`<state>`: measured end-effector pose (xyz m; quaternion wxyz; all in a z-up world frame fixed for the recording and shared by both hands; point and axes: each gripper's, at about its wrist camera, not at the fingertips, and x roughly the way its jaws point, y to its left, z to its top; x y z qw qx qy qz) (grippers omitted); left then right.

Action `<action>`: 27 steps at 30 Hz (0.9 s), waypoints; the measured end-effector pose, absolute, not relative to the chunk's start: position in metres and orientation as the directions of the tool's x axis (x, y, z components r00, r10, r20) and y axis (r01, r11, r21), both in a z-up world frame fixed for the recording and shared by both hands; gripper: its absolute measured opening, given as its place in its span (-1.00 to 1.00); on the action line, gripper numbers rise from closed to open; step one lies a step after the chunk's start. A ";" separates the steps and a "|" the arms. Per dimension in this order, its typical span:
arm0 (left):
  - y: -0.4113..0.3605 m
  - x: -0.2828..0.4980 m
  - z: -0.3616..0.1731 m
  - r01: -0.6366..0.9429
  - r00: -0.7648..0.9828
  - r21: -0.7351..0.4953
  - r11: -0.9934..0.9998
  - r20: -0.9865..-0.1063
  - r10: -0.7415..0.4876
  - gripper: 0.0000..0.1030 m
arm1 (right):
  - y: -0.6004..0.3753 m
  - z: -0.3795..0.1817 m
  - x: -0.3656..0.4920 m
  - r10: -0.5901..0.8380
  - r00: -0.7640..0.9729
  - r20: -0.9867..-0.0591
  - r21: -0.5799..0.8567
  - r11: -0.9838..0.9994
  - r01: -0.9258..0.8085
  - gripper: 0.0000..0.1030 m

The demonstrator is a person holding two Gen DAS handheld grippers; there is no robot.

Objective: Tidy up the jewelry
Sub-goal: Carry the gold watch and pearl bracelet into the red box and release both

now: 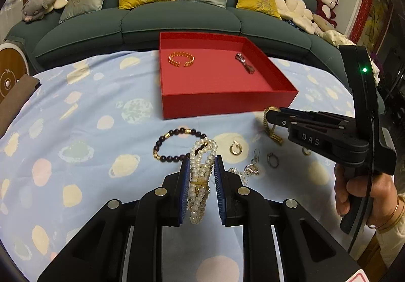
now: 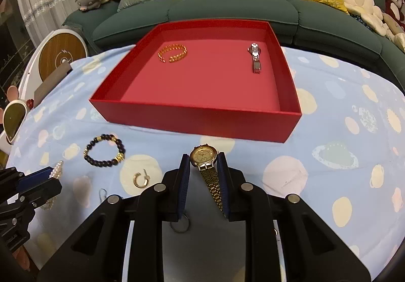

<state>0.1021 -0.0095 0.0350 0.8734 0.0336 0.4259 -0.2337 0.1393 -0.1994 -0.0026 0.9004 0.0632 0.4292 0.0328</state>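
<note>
My left gripper (image 1: 202, 164) is shut on a white pearl bracelet (image 1: 201, 180) that hangs between its blue pads above the patterned cloth. In the right wrist view the left gripper (image 2: 49, 177) comes in from the left with the pearls (image 2: 57, 168). My right gripper (image 2: 203, 159) is shut on a gold watch (image 2: 203, 154), its strap dangling below. From the left wrist view the right gripper (image 1: 272, 115) hovers just in front of the red tray (image 1: 227, 102). The tray (image 2: 195, 120) holds a gold bracelet (image 2: 173, 53) and a silver watch (image 2: 255, 58).
Loose on the cloth lie a dark bead bracelet (image 1: 174, 143), a gold hoop earring (image 1: 235, 148), a silver ring (image 1: 272, 160) and silver earrings (image 1: 250, 168). Sunglasses (image 2: 14, 120) and a brown box (image 2: 52, 82) sit at the left edge. A green sofa (image 1: 177, 19) runs behind the table.
</note>
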 end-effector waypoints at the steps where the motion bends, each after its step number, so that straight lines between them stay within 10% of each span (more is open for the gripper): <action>1: -0.011 0.103 0.042 0.438 0.537 -0.144 0.888 -0.750 -0.386 -0.68 | -0.198 0.005 0.138 0.122 0.642 -0.757 0.151 0.989 -0.010 -0.58; 14: -0.041 0.180 0.110 0.396 0.653 -0.121 0.910 -0.660 -0.372 -0.67 | -0.214 0.094 0.167 0.095 0.746 -0.660 0.161 0.987 0.016 -0.59; 27: -0.091 0.260 0.042 0.379 0.590 -0.080 0.922 -0.747 -0.307 -0.69 | -0.239 0.037 0.230 0.076 0.653 -0.754 0.183 0.978 0.098 -0.59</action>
